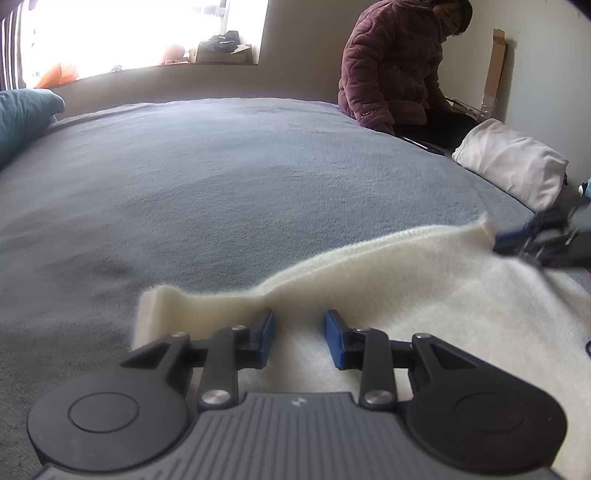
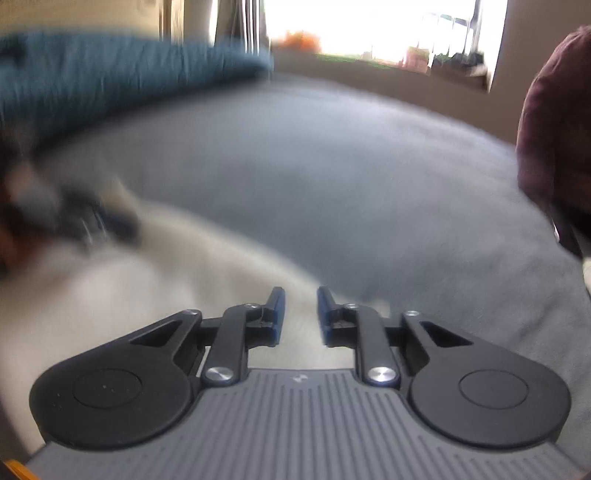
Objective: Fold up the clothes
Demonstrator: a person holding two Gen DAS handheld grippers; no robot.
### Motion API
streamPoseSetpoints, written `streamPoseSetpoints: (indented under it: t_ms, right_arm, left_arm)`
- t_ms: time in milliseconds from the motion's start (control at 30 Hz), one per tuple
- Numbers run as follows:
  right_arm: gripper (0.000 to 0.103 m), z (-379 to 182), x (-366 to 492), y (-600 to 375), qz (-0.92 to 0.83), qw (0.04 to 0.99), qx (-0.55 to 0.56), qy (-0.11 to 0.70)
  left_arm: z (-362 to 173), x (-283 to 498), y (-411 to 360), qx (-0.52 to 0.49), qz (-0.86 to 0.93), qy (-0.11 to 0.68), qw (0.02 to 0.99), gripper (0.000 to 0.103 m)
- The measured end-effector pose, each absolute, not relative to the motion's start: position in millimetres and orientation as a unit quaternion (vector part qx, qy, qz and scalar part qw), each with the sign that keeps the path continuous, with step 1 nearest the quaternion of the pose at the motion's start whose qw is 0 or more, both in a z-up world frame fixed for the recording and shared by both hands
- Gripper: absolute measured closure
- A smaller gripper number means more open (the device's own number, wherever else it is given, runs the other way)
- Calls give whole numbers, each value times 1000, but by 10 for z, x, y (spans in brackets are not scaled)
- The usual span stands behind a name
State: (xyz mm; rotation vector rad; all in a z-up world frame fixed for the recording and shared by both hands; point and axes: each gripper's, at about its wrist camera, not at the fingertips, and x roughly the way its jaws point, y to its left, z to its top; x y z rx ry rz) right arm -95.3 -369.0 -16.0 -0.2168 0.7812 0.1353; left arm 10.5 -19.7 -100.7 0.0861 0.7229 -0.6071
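— Looking at the left wrist view, where does the garment lie from the left gripper [image 1: 299, 334]?

— The cream fleece garment [image 1: 424, 295] is directly under and ahead of it, on the grey bed [image 1: 221, 184]. Its raised far edge runs as a long axis from lower left of the frame up to the right edge, where the right gripper [image 1: 532, 242] sits at the far corner. The left gripper's jaws stand apart, the fold edge just beside its left pad, nothing pinched.

— And the right one?

— In its own view the right gripper [image 2: 300, 317] also shows its jaws apart over the cream cloth, empty, though the picture is badly blurred. Each gripper seems nearest its own end of that edge, so a fold would likely call for both closing on it.

— The room?

— A soft blanket surface, a teal pillow [image 1: 22, 114] upper left, a white pillow [image 1: 513, 162] at right, a seated person in a maroon jacket [image 1: 395, 66] at the upper right, and a bright window [image 1: 140, 33].
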Motion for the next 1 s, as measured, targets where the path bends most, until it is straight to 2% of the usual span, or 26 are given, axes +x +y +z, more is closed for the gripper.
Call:
streamPoseSetpoints:
  t_ms: [67, 167, 333, 400, 467, 567, 733, 1000]
  right_arm:
    - [92, -322, -972, -3884, 36, 916, -83, 392]
    - [99, -169, -914, -3897, 22, 917, -54, 395]
    - [97, 60, -900, -3799, 47, 930, -50, 360]
    - [97, -41, -845, -3855, 34, 928, -42, 370]
    - [98, -355, -674, -4051, 16, 910, -12, 415]
    - [99, -421, -708, -4167, 27, 915, 23, 402]
    - [99, -406, -700, -4082, 29, 915, -12, 403]
    - [98, -277, -699, -4144, 21, 918, 37, 394]
  left_arm:
    - [-1007, 113, -189, 38, -293, 350, 889, 70]
    - [-964, 133, -149, 27, -297, 353, 887, 71]
    - [-869, 171, -12, 4, -275, 351, 895, 71]
    - [-902, 235, 135, -27, -244, 360, 900, 71]
    - [-955, 289, 292, -60, -206, 374, 902, 72]
    - [-970, 308, 485, -103, -190, 381, 899, 75]
    - [-1017, 293, 434, -76, -189, 383, 901, 74]
    - [-890, 231, 529, -95, -171, 374, 906, 73]
